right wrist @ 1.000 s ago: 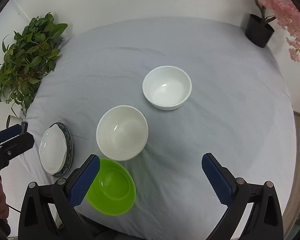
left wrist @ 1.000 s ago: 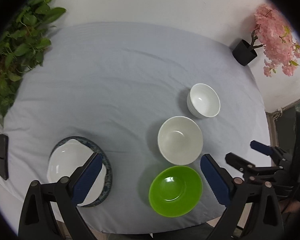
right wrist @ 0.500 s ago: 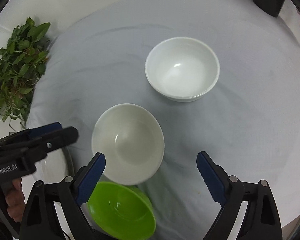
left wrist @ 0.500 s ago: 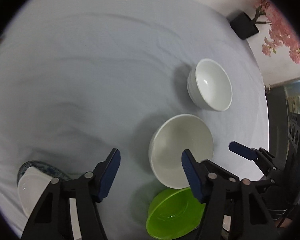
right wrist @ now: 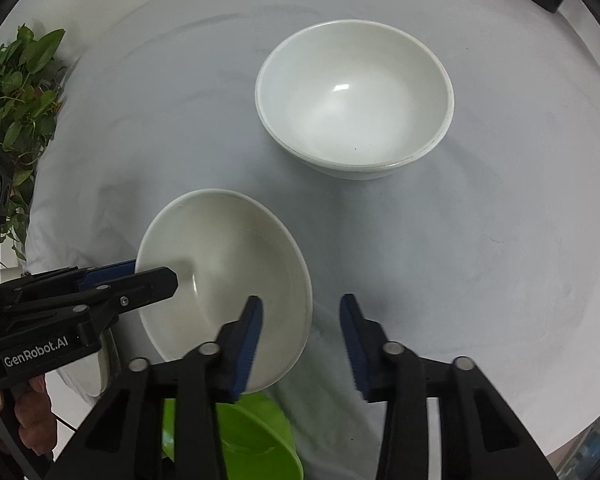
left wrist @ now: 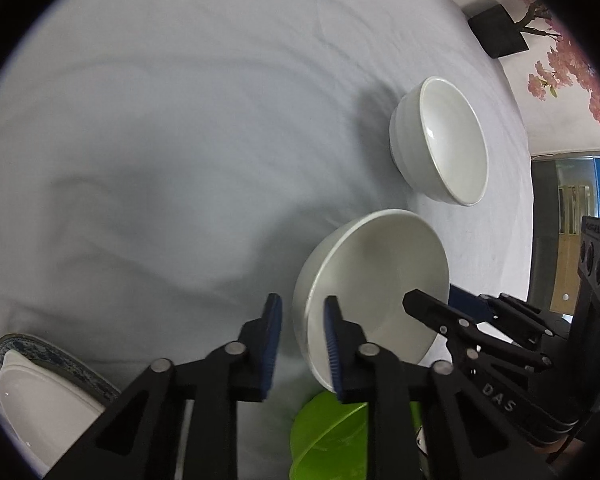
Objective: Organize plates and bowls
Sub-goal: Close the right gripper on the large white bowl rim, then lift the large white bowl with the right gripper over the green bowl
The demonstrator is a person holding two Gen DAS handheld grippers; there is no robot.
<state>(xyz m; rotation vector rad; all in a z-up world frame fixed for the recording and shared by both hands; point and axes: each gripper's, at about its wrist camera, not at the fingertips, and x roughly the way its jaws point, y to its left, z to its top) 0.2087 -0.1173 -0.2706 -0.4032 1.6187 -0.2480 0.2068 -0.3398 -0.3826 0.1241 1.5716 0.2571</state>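
both claws have been brought down to the cream bowl (left wrist: 374,280) since the earlier frame. its rim at 9 o'clock sits between the closing jaws of the left claw (left wrist: 300,344); its rim at 3 o'clock sits between the closing jaws of the right claw (right wrist: 300,340). no squeeze can be seen yet. "genrobot.ai" and "das" are written on the claws. the green bowl (right wrist: 256,440) lies at 6 o'clock, the white bowl (right wrist: 354,98) at 12.

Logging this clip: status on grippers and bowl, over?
Left gripper, right gripper closing astride cream round bowl rim, opposite sides. Not yet clamped. Green bowl close by.
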